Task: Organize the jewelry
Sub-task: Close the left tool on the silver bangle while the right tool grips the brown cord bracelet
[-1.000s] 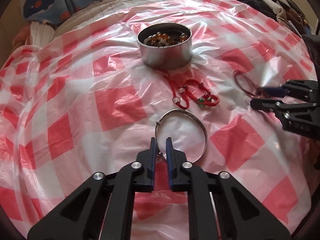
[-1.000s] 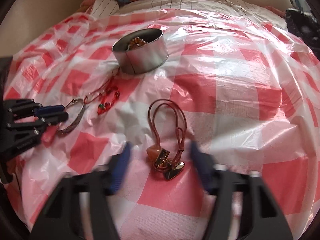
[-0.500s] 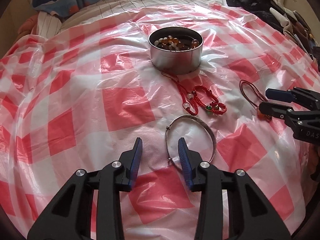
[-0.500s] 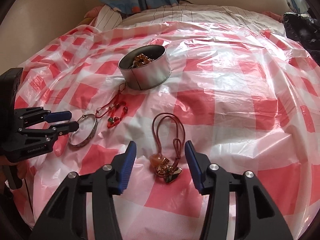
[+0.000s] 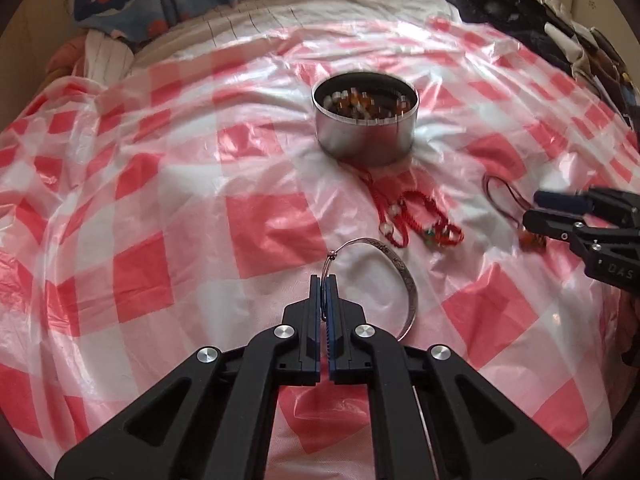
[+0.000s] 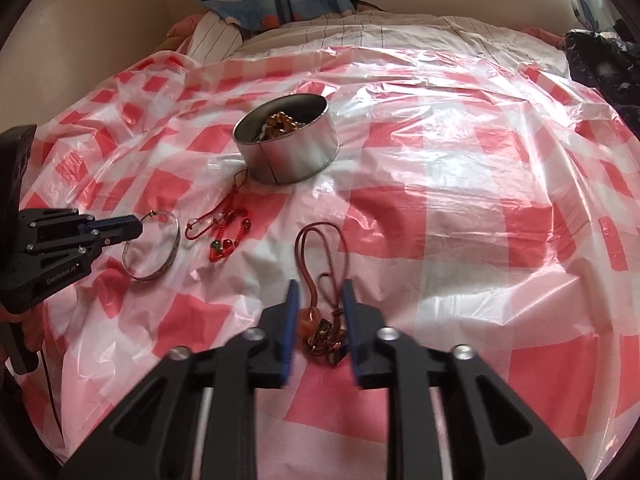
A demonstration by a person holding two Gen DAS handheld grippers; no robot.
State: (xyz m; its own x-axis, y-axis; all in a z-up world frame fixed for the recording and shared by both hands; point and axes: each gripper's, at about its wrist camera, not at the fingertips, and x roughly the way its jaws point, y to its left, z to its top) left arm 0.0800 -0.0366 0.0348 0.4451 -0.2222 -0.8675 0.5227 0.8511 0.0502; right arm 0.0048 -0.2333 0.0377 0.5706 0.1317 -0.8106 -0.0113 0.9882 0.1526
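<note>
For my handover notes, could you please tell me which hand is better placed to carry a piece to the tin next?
Left. Its tool is already shut on the silver bangle; the right tool is only closing around the brown cord pendant.

Glossy plastic sheet [image 5: 248, 236], shiny metal tin [image 5: 365, 142]

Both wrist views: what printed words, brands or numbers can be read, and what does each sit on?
"GenRobot.AI": white print on the black body of the left claw, seen in the right wrist view.
"DAS": white letters on the black body of the right claw, seen in the left wrist view; the print runs on but is cut off at the edge.
The metal tin shows no label.
</note>
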